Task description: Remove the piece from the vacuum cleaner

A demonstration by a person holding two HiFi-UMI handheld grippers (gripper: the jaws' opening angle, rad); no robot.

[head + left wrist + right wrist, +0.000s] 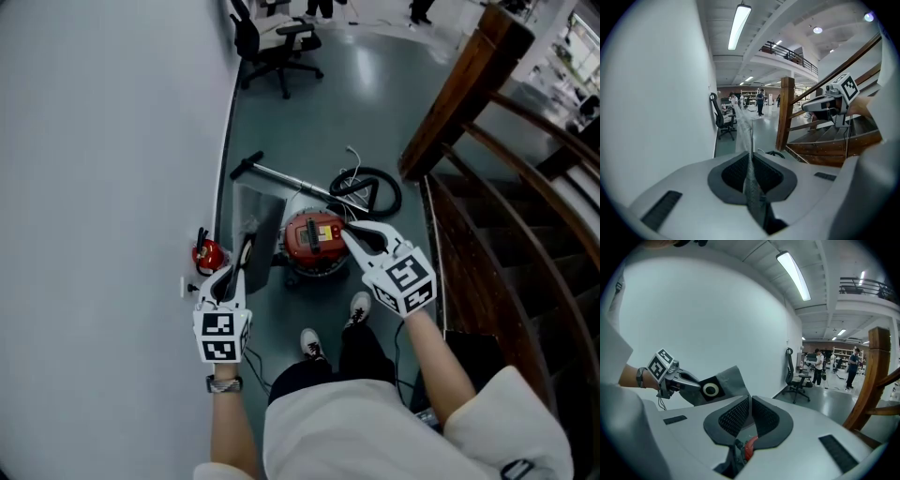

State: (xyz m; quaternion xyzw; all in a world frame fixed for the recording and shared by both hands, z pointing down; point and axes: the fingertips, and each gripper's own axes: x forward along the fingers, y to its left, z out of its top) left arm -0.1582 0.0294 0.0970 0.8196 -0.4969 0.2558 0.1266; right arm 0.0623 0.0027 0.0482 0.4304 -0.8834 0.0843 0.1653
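Observation:
A red vacuum cleaner [314, 246] stands on the floor by the wall. My left gripper [246, 248] is shut on a grey fabric dust bag [262, 225], lifted left of the vacuum. In the left gripper view the bag's [751, 183] edge runs up between the pads. The right gripper view shows the bag [726, 383] with its black collar and white ring [711, 390]. My right gripper [345, 232] hovers at the vacuum's top right; its jaws meet at the tips with nothing between them [750, 399]. A bit of the red vacuum [749, 446] shows below the gap.
The vacuum's metal wand [281, 176] and coiled black hose [373, 192] lie behind it. A red fire extinguisher [207, 253] sits at the wall. A wooden staircase [487, 216] rises on the right. Office chairs [277, 47] stand further off. The person's shoes [311, 345] are near.

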